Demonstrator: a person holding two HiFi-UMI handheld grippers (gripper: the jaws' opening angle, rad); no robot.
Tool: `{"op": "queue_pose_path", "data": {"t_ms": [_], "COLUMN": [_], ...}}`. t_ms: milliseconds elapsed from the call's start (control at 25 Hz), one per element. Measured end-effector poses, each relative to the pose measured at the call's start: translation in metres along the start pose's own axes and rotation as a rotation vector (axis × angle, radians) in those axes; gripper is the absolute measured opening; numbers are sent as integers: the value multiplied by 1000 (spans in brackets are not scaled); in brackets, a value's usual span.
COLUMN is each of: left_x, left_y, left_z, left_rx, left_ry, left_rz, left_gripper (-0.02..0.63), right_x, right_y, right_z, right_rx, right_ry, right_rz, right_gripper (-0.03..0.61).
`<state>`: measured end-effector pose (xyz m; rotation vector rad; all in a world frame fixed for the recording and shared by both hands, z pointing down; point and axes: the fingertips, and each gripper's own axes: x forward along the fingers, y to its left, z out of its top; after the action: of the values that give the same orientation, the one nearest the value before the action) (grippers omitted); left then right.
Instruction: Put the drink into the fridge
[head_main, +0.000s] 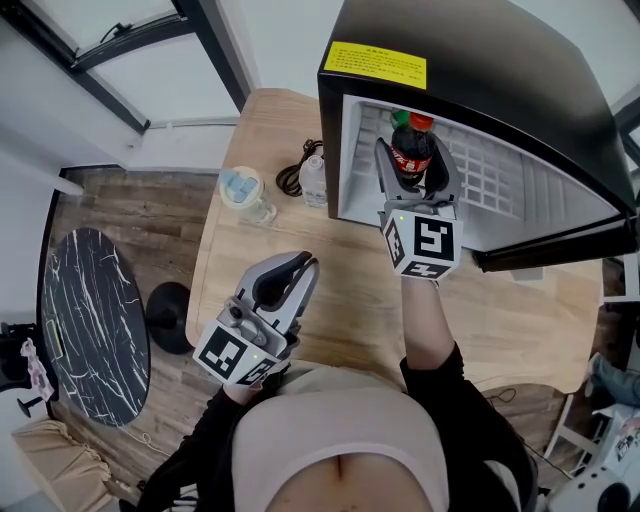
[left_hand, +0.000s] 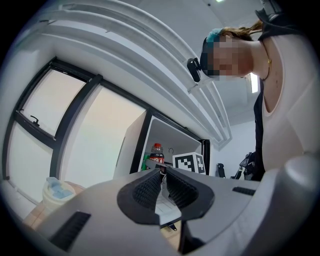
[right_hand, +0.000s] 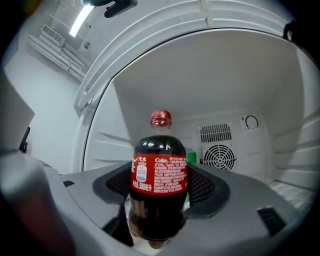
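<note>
The right hand-held gripper (head_main: 414, 168) reaches into the open fridge (head_main: 480, 60), which stands on the wooden surface (head_main: 350, 300). Its jaws are closed on a cola bottle (right_hand: 159, 172), one pad on each side of the red label. The bottle is upright, with a red cap and dark drink, and it sits inside the white compartment near the front opening. The gripper body hides the base, so it is unclear whether the bottle rests on the fridge floor. Behind the bottle, against the back wall, something green (right_hand: 190, 157) shows just beside its shoulder. A round fan grille (right_hand: 219, 156) is further right.

The left hand-held gripper (head_main: 302, 265) hovers over the near edge of the surface, close to the person's body and well apart from the fridge. Its jaws are drawn together to a thin slit, and nothing is between the ribbed pads (left_hand: 150, 190).

To the left of the fridge, a lidded plastic cup (head_main: 245, 192) stands on the surface. A small clear bottle (head_main: 314, 180) stands just beside the fridge's front corner. A coiled black cable (head_main: 291, 177) lies between the cup and the clear bottle. A yellow sticker (head_main: 375, 64) is fixed to the fridge's top front edge. On the floor to the left stands a round dark marble table (head_main: 95, 325).
</note>
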<state>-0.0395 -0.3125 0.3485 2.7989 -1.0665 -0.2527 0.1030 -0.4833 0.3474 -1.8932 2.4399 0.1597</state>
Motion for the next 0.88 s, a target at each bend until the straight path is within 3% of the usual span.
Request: {"op": "queue_pose_path", "data": {"t_ms": [880], "left_x": [0], "left_y": [-4], "left_z": [-1], "left_rx": [-8], "left_ry": [0], "left_rz": [-6], "left_gripper": [40], "right_x": [-4], "right_y": [-1], "right_z": [-4], "right_rx": [16], "right_ry": [13], "right_rz": [11], "right_gripper": [328]}}
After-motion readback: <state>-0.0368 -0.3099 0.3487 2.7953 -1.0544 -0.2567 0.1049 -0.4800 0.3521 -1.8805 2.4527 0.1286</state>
